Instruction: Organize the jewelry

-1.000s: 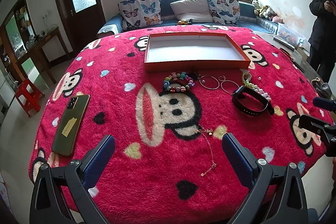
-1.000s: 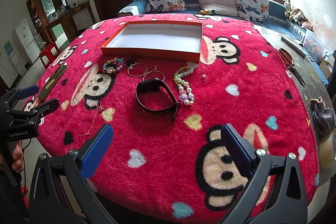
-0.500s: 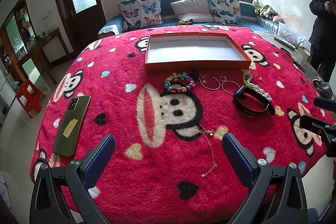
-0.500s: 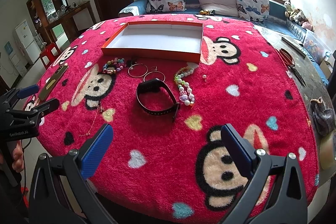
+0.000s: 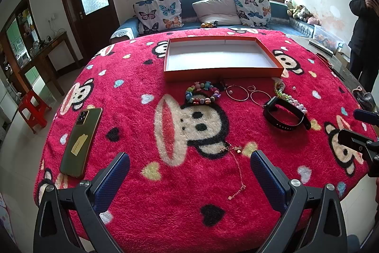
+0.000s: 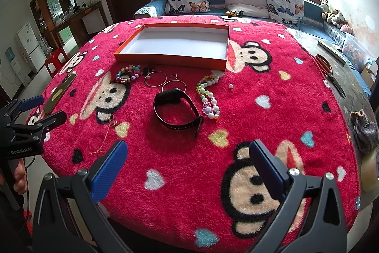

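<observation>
left gripper (image 5: 189, 172): jaws spread wide, nothing between them, hovering over near edge of the table, just short of the gold chain
right gripper (image 6: 187, 163): jaws spread wide, holding nothing, above the blanket near the table's front edge, black band ahead of it
blanket (image 5: 132, 110): red plush, monkey faces and hearts, covers the table top
box (image 5: 222, 72): shallow orange tray, white inside, nothing in it, at far side of the table; all jewelry lies outside, in front of its near wall
beaded bracelet (image 5: 202, 95): multicolour beads, closed loop, just in front of the box's left part
hoops (image 5: 236, 93): two big thin metal rings plus a small one, side by side, right of the beaded bracelet
pearl strand (image 6: 208, 96): green, white and pink beads, lies stretched out, just right of the black band
black band (image 6: 176, 109): watch-type strap, loop standing open, middle of the table
gold chain (image 5: 236, 172): thin, lies stretched out, nearest the left gripper, well apart from the box
loose bead (image 6: 231, 86): tiny white, right of the pearl strand
phone (image 5: 81, 141): dark, back side up, paper sticker on it, left side of table
scissors (image 6: 330, 74): red handles, bare table edge at right
tape roll (image 6: 369, 170): far right edge, partly cut off
</observation>
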Action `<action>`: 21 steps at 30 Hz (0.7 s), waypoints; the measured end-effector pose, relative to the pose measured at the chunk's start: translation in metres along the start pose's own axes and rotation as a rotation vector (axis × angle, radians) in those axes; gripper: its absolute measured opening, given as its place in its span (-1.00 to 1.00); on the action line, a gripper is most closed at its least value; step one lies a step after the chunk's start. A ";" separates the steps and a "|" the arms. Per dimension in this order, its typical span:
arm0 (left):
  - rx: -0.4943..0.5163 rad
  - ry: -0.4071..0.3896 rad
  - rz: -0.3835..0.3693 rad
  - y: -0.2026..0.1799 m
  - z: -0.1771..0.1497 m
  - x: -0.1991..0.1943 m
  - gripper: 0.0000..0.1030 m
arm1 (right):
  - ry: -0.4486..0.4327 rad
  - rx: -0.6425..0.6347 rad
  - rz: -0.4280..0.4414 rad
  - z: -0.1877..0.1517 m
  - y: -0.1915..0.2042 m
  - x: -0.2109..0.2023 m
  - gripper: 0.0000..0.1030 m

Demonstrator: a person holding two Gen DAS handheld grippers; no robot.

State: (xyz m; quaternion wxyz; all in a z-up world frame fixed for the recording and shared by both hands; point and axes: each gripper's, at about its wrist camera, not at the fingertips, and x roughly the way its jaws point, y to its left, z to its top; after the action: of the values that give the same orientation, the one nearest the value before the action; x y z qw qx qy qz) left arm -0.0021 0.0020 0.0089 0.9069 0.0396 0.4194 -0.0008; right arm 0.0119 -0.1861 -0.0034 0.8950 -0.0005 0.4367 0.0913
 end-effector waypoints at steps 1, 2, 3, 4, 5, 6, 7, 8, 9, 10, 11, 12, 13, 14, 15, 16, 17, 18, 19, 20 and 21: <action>0.001 0.000 0.000 0.000 0.000 0.000 1.00 | 0.000 -0.001 0.000 0.000 0.000 0.000 0.99; 0.002 0.001 0.000 0.000 0.000 0.000 1.00 | 0.000 -0.002 -0.001 0.000 0.000 0.000 0.99; 0.003 0.002 0.000 0.000 0.000 0.001 1.00 | 0.000 -0.002 0.001 0.000 0.000 0.000 0.99; 0.005 0.002 0.000 0.000 0.000 0.001 1.00 | 0.001 -0.002 0.001 0.000 0.001 0.000 0.99; 0.005 0.004 -0.002 0.001 0.000 0.001 1.00 | 0.002 -0.003 0.000 0.000 0.001 0.001 0.99; 0.005 0.006 -0.002 0.001 -0.001 0.003 1.00 | 0.002 -0.003 0.000 -0.001 0.001 0.001 0.99; 0.006 0.008 -0.001 0.001 -0.001 0.004 1.00 | 0.001 -0.004 0.000 -0.001 0.001 0.001 0.99; 0.007 0.010 0.000 0.001 -0.001 0.005 1.00 | 0.002 -0.001 0.002 0.000 0.001 0.001 0.99; 0.008 0.010 -0.001 0.001 -0.001 0.005 1.00 | 0.001 -0.002 0.001 0.000 0.001 0.001 0.99; 0.009 0.010 0.001 0.002 -0.001 0.006 1.00 | 0.002 -0.001 0.000 -0.001 0.001 0.001 0.99; 0.008 0.010 -0.001 0.001 -0.002 0.006 1.00 | 0.003 -0.001 0.000 0.000 0.001 0.001 0.99; 0.010 0.010 -0.006 0.002 -0.002 0.006 1.00 | 0.004 -0.001 0.001 0.000 0.001 0.002 0.99; 0.013 0.010 -0.008 0.001 -0.002 0.006 1.00 | 0.005 -0.001 0.001 0.000 0.001 0.002 0.99; 0.019 0.010 -0.011 0.000 -0.002 0.007 1.00 | 0.007 -0.002 0.000 0.000 0.001 0.003 0.99; 0.023 0.013 -0.014 0.000 -0.003 0.008 1.00 | 0.007 -0.004 -0.001 0.000 0.001 0.003 0.99; 0.028 0.016 -0.016 -0.001 -0.004 0.010 1.00 | 0.006 -0.006 -0.001 0.000 0.001 0.003 0.99; 0.034 0.017 -0.018 -0.002 -0.004 0.011 1.00 | 0.007 -0.008 -0.001 0.000 0.001 0.004 0.99; 0.041 0.019 -0.022 -0.003 -0.004 0.013 1.00 | 0.006 -0.009 -0.001 0.001 0.001 0.004 0.99; 0.050 0.022 -0.027 -0.005 -0.004 0.014 1.00 | 0.006 -0.010 -0.001 0.001 0.000 0.006 0.99; 0.060 0.024 -0.033 -0.007 -0.004 0.016 0.96 | 0.007 -0.010 0.000 0.002 -0.001 0.007 0.99; 0.071 0.029 -0.046 -0.009 -0.004 0.019 0.88 | 0.008 -0.011 0.000 0.002 -0.001 0.008 0.99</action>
State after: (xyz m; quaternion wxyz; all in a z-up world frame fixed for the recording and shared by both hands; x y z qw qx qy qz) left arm 0.0068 -0.0057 -0.0087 0.8986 0.0622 0.4329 -0.0361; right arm 0.0187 -0.1857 -0.0085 0.8932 -0.0057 0.4398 0.0934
